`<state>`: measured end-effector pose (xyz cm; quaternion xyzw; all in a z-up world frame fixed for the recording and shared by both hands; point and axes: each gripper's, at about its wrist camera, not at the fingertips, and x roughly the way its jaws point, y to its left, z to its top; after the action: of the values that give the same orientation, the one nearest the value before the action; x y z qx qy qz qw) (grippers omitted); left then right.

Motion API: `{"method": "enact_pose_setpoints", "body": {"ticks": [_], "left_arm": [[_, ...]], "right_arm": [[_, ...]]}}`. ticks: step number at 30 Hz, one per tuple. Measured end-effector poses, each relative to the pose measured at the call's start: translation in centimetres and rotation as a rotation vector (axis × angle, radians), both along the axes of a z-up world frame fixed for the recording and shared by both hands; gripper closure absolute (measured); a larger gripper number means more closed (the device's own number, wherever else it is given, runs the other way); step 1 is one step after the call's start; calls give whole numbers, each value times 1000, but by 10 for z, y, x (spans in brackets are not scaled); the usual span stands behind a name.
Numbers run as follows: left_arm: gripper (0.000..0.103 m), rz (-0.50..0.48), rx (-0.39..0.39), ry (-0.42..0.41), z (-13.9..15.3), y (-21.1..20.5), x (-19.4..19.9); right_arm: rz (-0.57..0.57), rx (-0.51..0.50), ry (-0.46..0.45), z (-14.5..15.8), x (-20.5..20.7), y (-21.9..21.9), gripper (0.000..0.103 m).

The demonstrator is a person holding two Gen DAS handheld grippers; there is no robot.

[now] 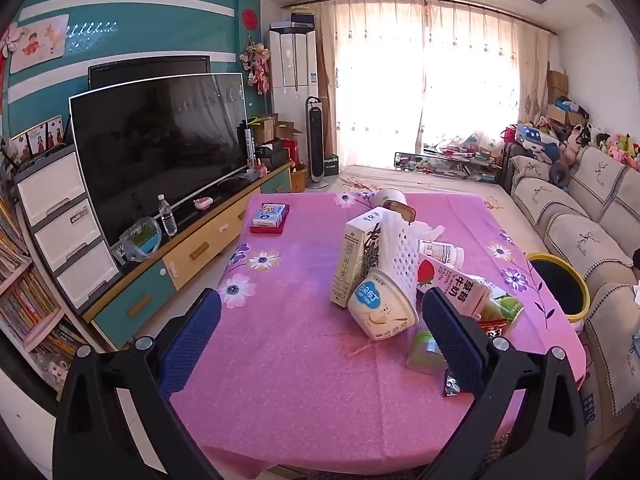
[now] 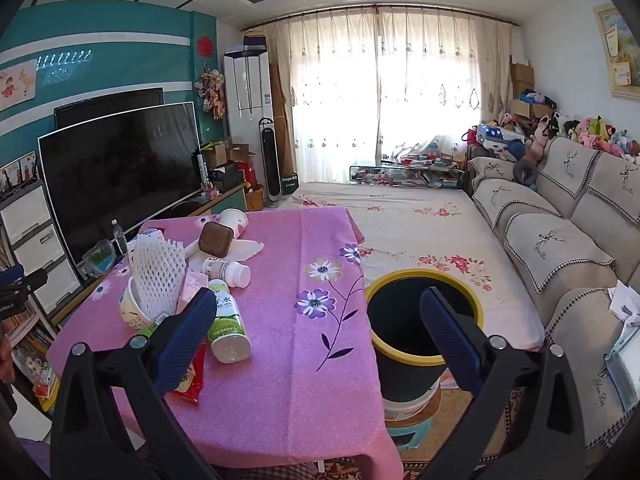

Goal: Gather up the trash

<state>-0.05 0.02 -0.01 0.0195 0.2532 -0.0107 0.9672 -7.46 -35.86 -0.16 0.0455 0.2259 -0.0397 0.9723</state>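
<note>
A heap of trash lies on the pink tablecloth (image 1: 280,360): a round pudding cup (image 1: 382,310), a tall carton (image 1: 356,256), a white foam net (image 1: 400,260), a pink strawberry milk carton (image 1: 452,284) and a green wrapper (image 1: 426,354). My left gripper (image 1: 320,344) hovers open over the near cloth, with the cup just beyond its fingers. In the right wrist view the same heap shows a green drink bottle (image 2: 228,328), a white pill bottle (image 2: 228,271) and a red snack packet (image 2: 192,376). My right gripper (image 2: 320,340) is open, empty, between the heap and the yellow-rimmed black bin (image 2: 424,312).
The bin stands on a white bucket (image 2: 412,404) off the table's right edge, in front of the beige sofa (image 2: 560,232). A card box (image 1: 270,218) lies at the table's far left. A large TV (image 1: 160,148) on a low cabinet lines the left wall.
</note>
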Motion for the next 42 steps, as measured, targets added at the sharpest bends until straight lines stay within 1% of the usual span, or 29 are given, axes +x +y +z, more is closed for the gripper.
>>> {"method": "enact_pose_setpoints", "body": {"ticks": [1, 9, 10, 14, 15, 23, 42], "left_arm": [[4, 5, 13, 1, 0, -1, 0], [4, 5, 15, -6, -1, -4, -3], [4, 6, 16, -6, -1, -5, -3], [4, -3, 10, -5, 2, -5, -6], [4, -4, 8, -4, 2, -5, -7], [4, -16, 7, 10, 1, -5, 0], [4, -27, 4, 18, 0, -8, 1]], "right_arm": [[0, 1, 5, 0, 0, 0, 6], [-8, -3, 1, -2, 1, 0, 6], [-9, 6, 9, -9, 3, -3, 6], [-11, 6, 14, -13, 4, 2, 6], [-11, 14, 16, -7, 5, -5, 6], [-12, 14, 17, -9, 5, -4, 6], [-16, 24, 26, -13, 10, -6, 6]]}}
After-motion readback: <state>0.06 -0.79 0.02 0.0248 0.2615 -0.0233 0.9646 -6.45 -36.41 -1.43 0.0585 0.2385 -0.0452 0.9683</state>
